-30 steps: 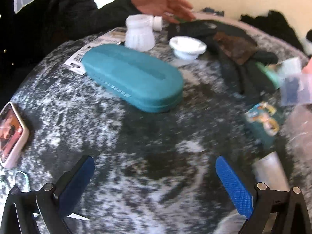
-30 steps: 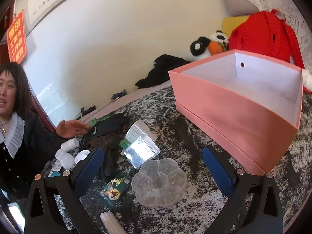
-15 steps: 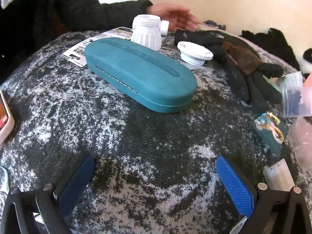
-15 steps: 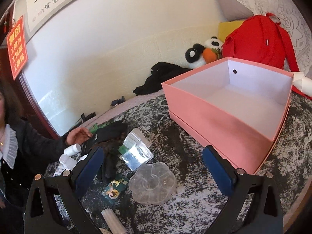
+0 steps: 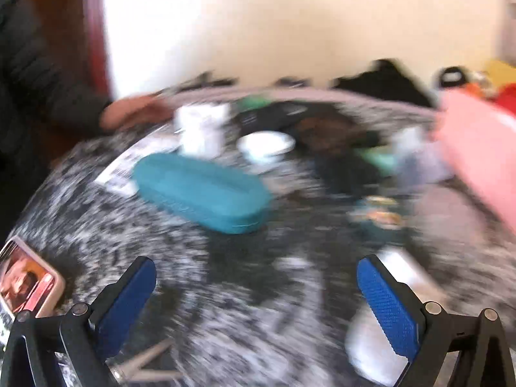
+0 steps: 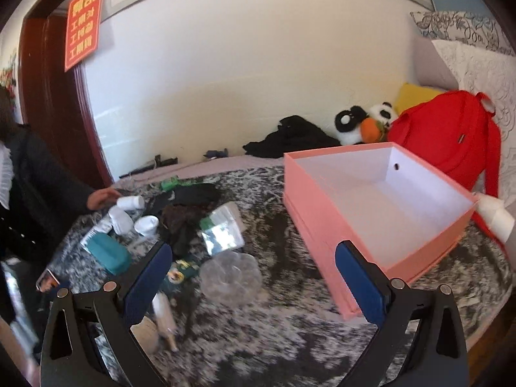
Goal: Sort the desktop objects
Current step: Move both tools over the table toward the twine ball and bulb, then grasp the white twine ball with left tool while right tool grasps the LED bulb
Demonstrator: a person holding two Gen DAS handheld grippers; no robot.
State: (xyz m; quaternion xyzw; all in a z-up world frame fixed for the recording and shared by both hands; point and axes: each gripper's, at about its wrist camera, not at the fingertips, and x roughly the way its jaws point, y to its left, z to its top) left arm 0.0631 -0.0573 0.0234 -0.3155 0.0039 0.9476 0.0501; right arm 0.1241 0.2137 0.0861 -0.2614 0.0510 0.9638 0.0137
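- Left gripper [image 5: 256,285] is spread wide with nothing between the blue pads, hanging over the speckled black-and-white cloth [image 5: 225,290]. The whole left wrist view is pretty smeared, so small details are a no-go.
- Straight ahead of it, a bit left of centre, lies the teal glasses case [image 5: 201,192], well clear of the fingers and sitting long-ways across the cloth.
- Just behind the case: a white bottle [image 5: 201,130] and a white lid [image 5: 266,143] to its right. A pile of dark gloves [image 5: 332,142] sits further right.
- Near left edge there's a phone [image 5: 27,282] in a pinkish case, close to the left finger.
- Far left, a person's hand [image 5: 132,113] in a dark sleeve rests at the table edge.
- Right gripper [image 6: 253,269] is also wide open and holding nothing.
- Between its fingers and slightly ahead sits a clear flower-shaped organiser [image 6: 230,274]; a small clear bag [image 6: 222,230] is just beyond that.
- Off to the right, right next to the right finger, is the open pink box [image 6: 322,213], white inside and empty.
- Behind the box: a red backpack [image 6: 448,135] and a panda plush [image 6: 364,122] against the wall.
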